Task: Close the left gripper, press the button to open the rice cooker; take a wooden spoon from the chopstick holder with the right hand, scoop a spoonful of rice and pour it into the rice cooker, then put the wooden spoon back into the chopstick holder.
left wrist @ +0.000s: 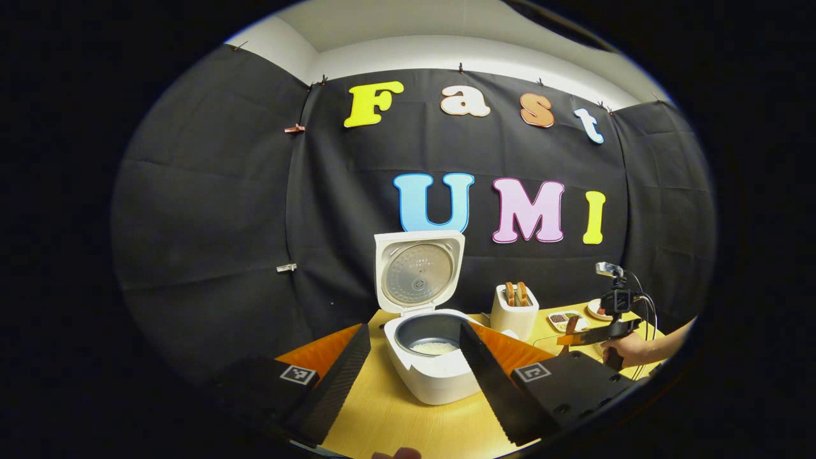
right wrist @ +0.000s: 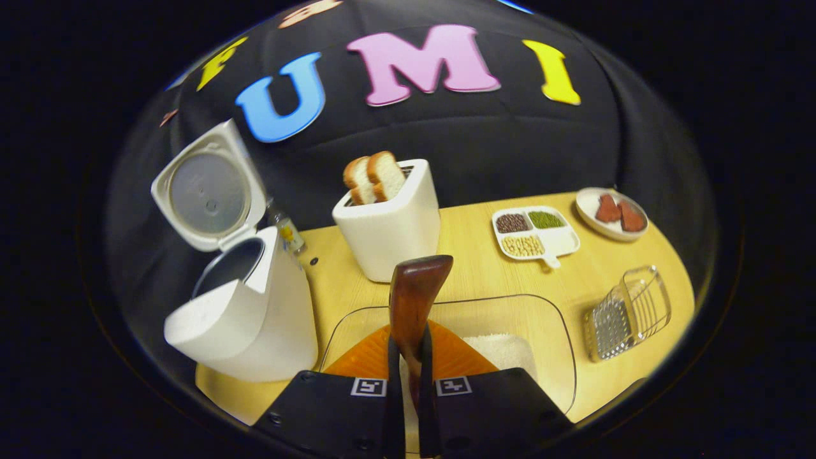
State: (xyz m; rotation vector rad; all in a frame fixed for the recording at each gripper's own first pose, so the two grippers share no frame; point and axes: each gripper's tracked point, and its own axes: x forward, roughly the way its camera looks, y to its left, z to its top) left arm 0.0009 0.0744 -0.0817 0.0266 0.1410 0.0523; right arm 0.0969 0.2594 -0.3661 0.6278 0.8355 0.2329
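The white rice cooker [left wrist: 440,376] stands open with its lid [left wrist: 417,271] raised, and a little rice lies at the bottom of its pot [left wrist: 433,347]. My left gripper [left wrist: 414,382] hangs open in front of the cooker, one finger on each side, touching nothing. My right gripper [right wrist: 410,344] is shut on the handle of a dark wooden spoon [right wrist: 417,293], above a clear tub of rice [right wrist: 510,347]. I see no rice on the spoon's end. Off to the right, a hand holds that right gripper [left wrist: 612,319] with the spoon [left wrist: 570,328]. The cooker [right wrist: 242,319] sits left of the tub.
A white toaster with two bread slices [right wrist: 389,217] stands behind the tub. A divided dish of beans [right wrist: 535,233], a plate with red pieces [right wrist: 612,210] and a metal wire holder [right wrist: 628,312] sit to the right on the wooden table [right wrist: 472,268]. A small bottle [right wrist: 287,229] stands behind the cooker.
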